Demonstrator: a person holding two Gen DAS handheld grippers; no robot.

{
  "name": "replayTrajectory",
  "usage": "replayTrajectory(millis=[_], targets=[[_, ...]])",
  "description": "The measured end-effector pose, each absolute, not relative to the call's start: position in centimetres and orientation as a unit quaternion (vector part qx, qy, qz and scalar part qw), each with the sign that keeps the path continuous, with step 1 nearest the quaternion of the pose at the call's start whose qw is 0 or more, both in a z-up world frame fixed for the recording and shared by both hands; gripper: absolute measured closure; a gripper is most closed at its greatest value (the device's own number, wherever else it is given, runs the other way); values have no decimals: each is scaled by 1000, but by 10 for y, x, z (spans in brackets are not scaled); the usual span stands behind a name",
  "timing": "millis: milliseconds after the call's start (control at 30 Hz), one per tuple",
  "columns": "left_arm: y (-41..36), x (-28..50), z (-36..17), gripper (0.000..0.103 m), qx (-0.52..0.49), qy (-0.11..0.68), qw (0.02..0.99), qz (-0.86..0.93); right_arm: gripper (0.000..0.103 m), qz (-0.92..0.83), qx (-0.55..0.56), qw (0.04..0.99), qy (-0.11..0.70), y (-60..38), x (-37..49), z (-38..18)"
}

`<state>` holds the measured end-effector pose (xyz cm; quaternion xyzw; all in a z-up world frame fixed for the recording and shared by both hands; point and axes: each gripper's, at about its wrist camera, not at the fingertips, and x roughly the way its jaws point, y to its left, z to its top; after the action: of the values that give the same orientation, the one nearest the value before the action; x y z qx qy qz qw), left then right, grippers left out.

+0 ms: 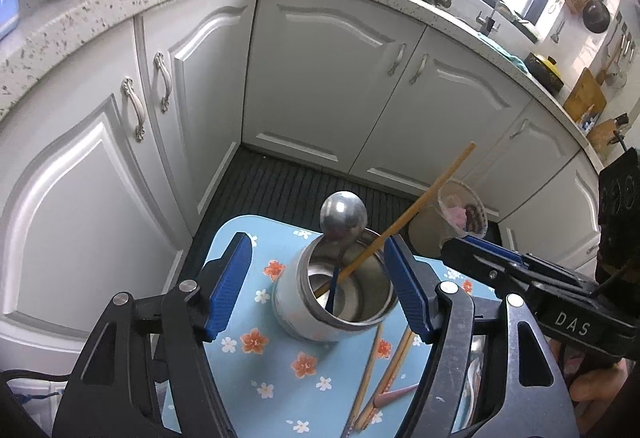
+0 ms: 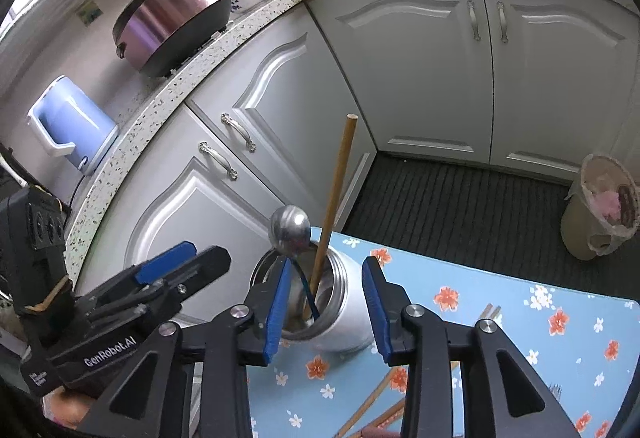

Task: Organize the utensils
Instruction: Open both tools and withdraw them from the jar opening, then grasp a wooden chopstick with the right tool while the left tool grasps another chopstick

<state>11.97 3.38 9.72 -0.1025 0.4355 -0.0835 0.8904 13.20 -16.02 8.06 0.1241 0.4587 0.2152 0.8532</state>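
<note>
Left wrist view: steel cup (image 1: 340, 290) already holds ladle (image 1: 343, 216) and one chopstick (image 1: 424, 202); more chopsticks (image 1: 384, 370) lie on worktop (image 1: 260, 358) beside cup. Both grippers (image 1: 316, 290) (image 2: 324, 312) have jaws apart, empty.

The right tool (image 1: 472, 238), seen from the left wrist camera, carries white letters "DAS" on its black body; the left tool (image 2: 182, 258), seen from the right wrist camera, carries "GenRobot.AI"; a smaller label beside it is too small to read.
</note>
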Motion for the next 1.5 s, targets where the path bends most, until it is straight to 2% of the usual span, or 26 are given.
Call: replayTrajectory(millis=[67, 400, 733, 1067, 1500], targets=[[32, 114, 102, 34, -98, 429, 894, -83, 63, 213, 120, 856, 456, -163, 123, 84], [18, 74, 114, 34, -92, 423, 895, -109, 62, 183, 92, 867, 454, -196, 72, 93], [-13, 33, 81, 34, -75, 464, 869, -154, 62, 132, 76, 852, 501, -250, 24, 41], [-11, 21, 22, 34, -77, 518, 842, -130, 63, 124, 125, 820, 544, -237, 39, -31], [-8, 26, -8, 34, -84, 547, 824, -122, 63, 85, 134, 809, 565, -233, 85, -64]])
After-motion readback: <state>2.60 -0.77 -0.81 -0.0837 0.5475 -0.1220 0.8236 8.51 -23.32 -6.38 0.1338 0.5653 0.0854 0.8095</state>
